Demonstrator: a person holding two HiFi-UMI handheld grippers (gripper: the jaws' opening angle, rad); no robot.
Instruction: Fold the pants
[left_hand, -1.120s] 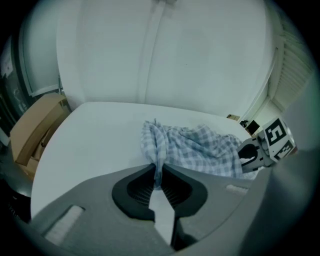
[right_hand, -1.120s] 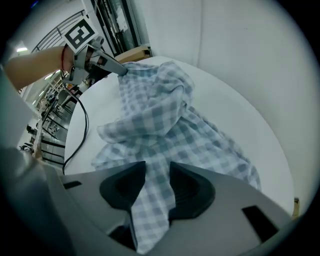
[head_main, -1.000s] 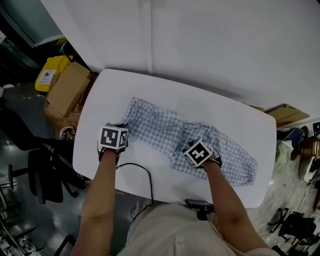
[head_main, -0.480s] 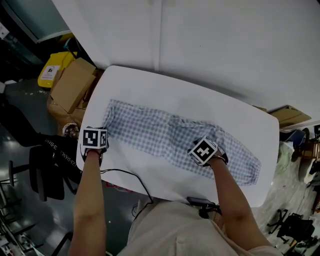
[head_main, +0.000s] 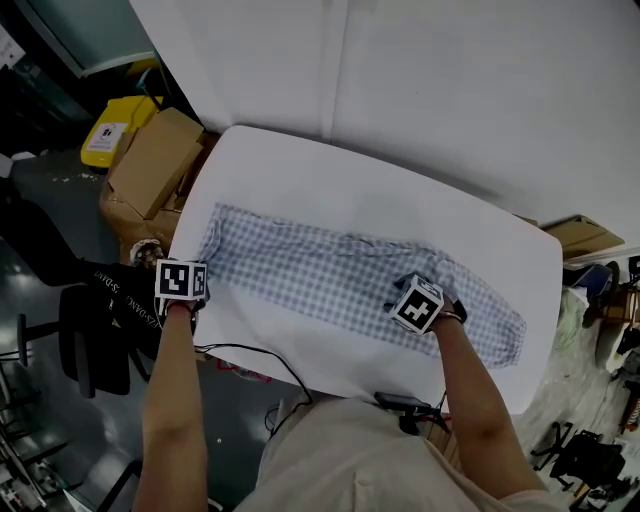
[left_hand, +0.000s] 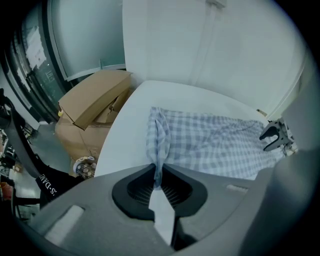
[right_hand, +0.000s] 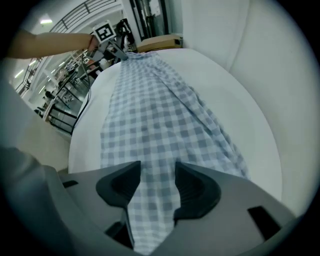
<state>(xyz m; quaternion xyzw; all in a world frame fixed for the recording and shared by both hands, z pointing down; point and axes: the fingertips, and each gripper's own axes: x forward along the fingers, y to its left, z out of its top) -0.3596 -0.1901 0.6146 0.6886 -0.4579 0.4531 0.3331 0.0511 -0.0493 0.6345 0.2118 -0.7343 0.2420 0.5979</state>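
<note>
A white oval table (head_main: 300, 170) carries the checked pants (head_main: 320, 275), laid out lengthwise from its left end almost to its right. The work in hand appears to be flattening the garment before a first fold. It should go best with an even pull along the length that smooths the ripples at the middle and keeps the cloth from sliding off the near edge.

Beside the table's left end stand cardboard boxes (head_main: 150, 165), flaps partly raised, and behind them a yellow tub (head_main: 118, 128) bearing a label. What either holds cannot be made out.

The left gripper (left_hand: 157, 176), jaws pressed together, pinches a bunched ridge of the pants' left end. The right gripper (right_hand: 157, 182) points down over the right half. Its jaws have just been opening and stand spread, with cloth between them but ungripped.
</note>
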